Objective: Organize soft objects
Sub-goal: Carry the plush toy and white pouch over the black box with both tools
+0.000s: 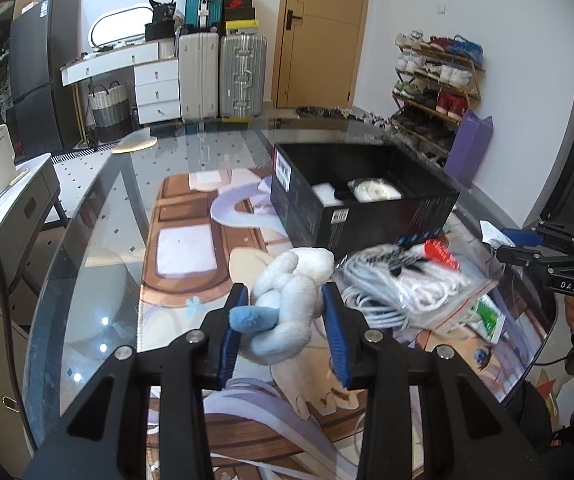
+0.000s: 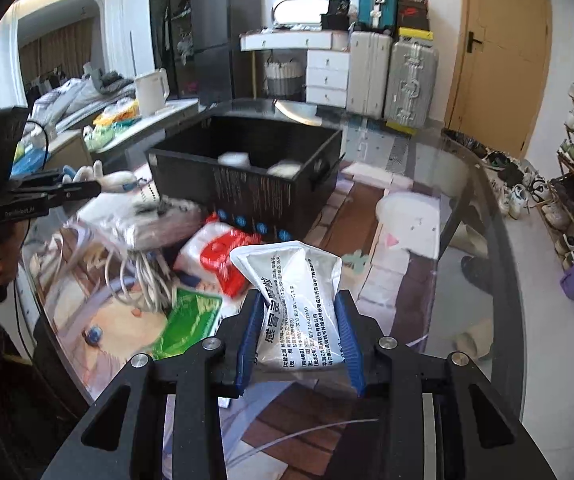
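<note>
Black box (image 1: 367, 208): open-topped, upper right of centre in the left wrist view; two white soft items already lie inside
Left gripper (image 1: 285, 300): clenched on a white and pale blue plush toy (image 1: 291, 300), lower centre of frame, held short of the box
Right gripper (image 2: 301, 304): grasping a silver printed pouch (image 2: 291, 280), lower centre of its view, also short of the box (image 2: 247, 172)
Left on the table: bagged white cable (image 1: 399, 292), red and white packet (image 2: 223, 256), green packet (image 2: 191, 320), all just in front of the box
Progress: judged partway; two in, two in hand, several waiting
</note>
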`<act>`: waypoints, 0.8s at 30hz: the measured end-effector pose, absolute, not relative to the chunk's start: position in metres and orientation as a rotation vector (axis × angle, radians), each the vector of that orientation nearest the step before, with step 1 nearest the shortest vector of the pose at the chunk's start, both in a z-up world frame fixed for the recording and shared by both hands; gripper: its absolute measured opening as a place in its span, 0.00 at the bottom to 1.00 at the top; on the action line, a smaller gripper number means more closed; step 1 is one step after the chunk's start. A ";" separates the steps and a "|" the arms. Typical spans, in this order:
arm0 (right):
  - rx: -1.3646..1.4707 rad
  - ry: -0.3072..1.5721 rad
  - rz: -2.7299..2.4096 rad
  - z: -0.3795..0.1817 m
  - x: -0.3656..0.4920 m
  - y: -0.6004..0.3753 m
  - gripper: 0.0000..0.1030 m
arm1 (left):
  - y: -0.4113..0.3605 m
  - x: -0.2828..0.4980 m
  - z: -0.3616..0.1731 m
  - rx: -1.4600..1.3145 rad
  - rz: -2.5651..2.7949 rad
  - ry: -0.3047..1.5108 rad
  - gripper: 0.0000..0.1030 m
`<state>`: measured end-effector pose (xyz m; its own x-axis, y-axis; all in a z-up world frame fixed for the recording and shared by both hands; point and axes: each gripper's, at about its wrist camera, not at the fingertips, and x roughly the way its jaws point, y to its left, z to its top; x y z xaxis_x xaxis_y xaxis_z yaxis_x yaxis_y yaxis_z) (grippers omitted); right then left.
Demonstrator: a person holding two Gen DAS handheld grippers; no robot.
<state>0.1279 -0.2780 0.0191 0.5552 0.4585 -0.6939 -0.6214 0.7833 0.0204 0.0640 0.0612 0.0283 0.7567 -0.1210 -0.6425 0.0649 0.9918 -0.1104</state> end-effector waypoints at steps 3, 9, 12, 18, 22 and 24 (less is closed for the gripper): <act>-0.203 0.724 0.635 0.027 0.129 -0.278 0.36 | 0.060 0.062 0.036 -0.093 -0.099 0.675 0.35; -0.146 0.684 0.642 0.044 0.125 -0.272 0.36 | 0.053 0.059 0.052 -0.101 -0.115 0.618 0.35; -0.117 0.666 0.646 0.051 0.124 -0.269 0.36 | 0.048 0.060 0.061 -0.102 -0.125 0.593 0.35; -0.095 0.628 0.651 0.065 0.126 -0.261 0.36 | 0.034 0.069 0.070 -0.097 -0.142 0.564 0.35; -0.084 0.597 0.657 0.075 0.128 -0.255 0.36 | 0.030 0.078 0.074 -0.099 -0.145 0.550 0.35; -0.082 0.587 0.658 0.079 0.129 -0.252 0.36 | 0.029 0.083 0.076 -0.101 -0.143 0.543 0.35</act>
